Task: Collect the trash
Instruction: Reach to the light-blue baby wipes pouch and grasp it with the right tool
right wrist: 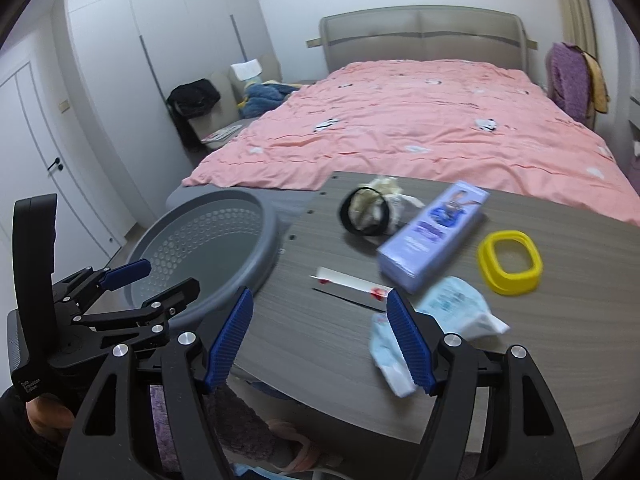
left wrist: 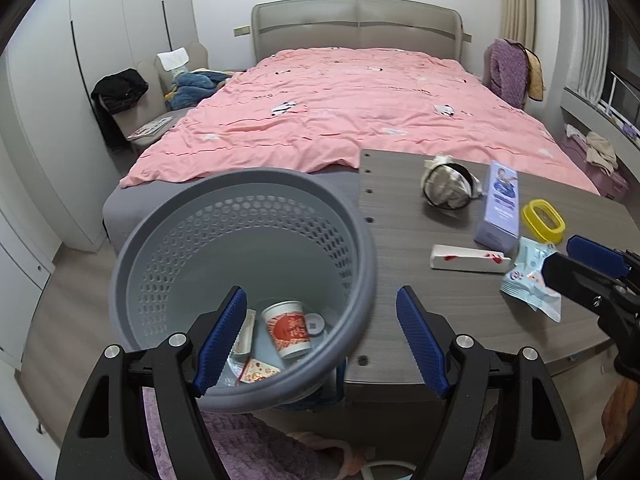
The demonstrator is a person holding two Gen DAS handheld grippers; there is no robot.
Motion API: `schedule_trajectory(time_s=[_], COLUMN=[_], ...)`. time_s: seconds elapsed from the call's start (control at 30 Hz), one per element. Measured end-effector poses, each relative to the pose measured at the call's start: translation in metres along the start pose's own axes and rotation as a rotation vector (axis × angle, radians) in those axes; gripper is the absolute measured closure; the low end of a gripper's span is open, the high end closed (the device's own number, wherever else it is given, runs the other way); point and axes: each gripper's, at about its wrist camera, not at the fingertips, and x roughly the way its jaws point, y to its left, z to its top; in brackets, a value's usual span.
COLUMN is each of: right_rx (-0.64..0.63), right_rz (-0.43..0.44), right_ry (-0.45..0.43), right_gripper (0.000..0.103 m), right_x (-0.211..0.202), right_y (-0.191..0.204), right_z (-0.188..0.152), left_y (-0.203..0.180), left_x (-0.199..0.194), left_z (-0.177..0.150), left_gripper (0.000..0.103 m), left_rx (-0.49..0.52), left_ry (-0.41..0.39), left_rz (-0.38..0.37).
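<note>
A grey perforated trash basket [left wrist: 244,184] stands left of the wooden table [left wrist: 400,280]; it also shows in the right wrist view [right wrist: 208,248]. Inside lie a red-and-white paper cup [left wrist: 288,330] and wrappers [left wrist: 256,370]. On the table lie a light blue plastic wrapper [right wrist: 448,308], a white slim box with red marks [right wrist: 352,282], a lavender box [right wrist: 432,236], a yellow ring-shaped lid [right wrist: 510,264] and a black band around crumpled paper [right wrist: 372,210]. My left gripper [left wrist: 320,340] is open and empty over the basket's near rim. My right gripper [right wrist: 320,340] is open and empty, its right finger beside the blue wrapper.
A bed with a pink duvet [left wrist: 340,108] lies behind the table. A chair with clothes [left wrist: 132,96] stands at the left by white wardrobes [left wrist: 100,20]. A purple rug [left wrist: 248,436] lies below the table's near edge.
</note>
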Motion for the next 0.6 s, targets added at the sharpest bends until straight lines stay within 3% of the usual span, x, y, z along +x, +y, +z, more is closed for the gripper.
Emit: schedule_trajectory(time_s=[0.3,0.6], right_rx=[0.109,0.151], right_rz=[-0.094,-0.110], right_ry=[0.022,0.066], right_gripper=[0.033,0.033], right_x=[-0.007,0.014], right_y=[-0.049,-0.057], right_z=[-0.025,-0.026], left_y=[-0.035,-0.050], left_x=[0.009,0.020], left_z=[-0.003,-0.007], left_gripper=[0.029,0.029], left_rx=[0.051,0.065], left_ry=[0.037,0.067], left_rz=[-0.034,-0.048])
